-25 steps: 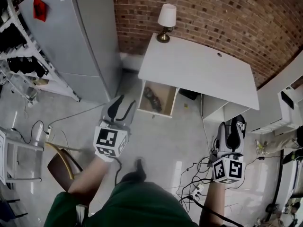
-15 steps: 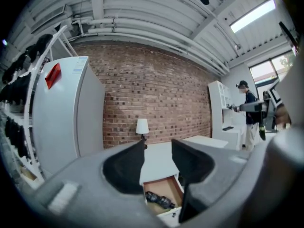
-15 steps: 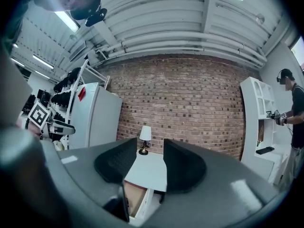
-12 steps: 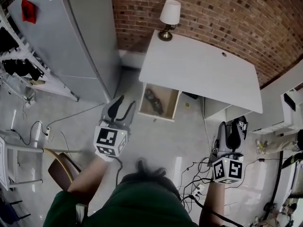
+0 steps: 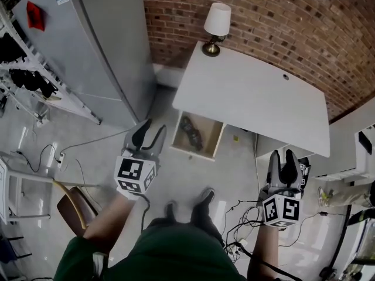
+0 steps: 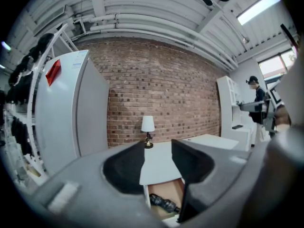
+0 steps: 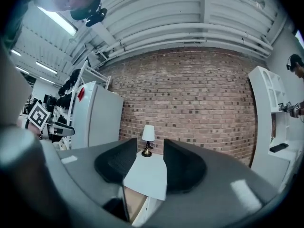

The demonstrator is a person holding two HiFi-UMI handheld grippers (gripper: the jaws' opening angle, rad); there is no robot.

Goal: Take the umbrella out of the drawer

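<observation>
The dark folded umbrella (image 5: 190, 132) is seen lying inside the open wood-lined drawer (image 5: 193, 151) with a white front, its length running from about 11 to 5 o'clock in the head view. The drawer is drawn out from under the left end of the white rectangular desk (image 5: 252, 95). At about 12 o'clock from the drawer, on the desk's far corner, a small brass table lamp with a white shade (image 5: 217, 25) is stood against the red brick wall (image 5: 263, 16).

The grey left gripper (image 5: 149, 127) is held at about 8 o'clock from the umbrella and apart from it, over the pale floor (image 5: 234, 174). Its jaws are parted about halfway and nothing is gripped. In the left gripper view, the umbrella (image 6: 164, 204) is framed low in the gap, at 6 o'clock, well beyond the jaw tips (image 6: 157, 148).

The grey right gripper (image 5: 282, 155) is held at about 4 o'clock from the drawer, well apart from it. Its jaws (image 7: 150, 146) are likewise parted and empty, and the desk top and lamp are framed between them.

A tall grey metal cabinet (image 5: 99, 45) is placed at about 10 o'clock from the drawer
</observation>
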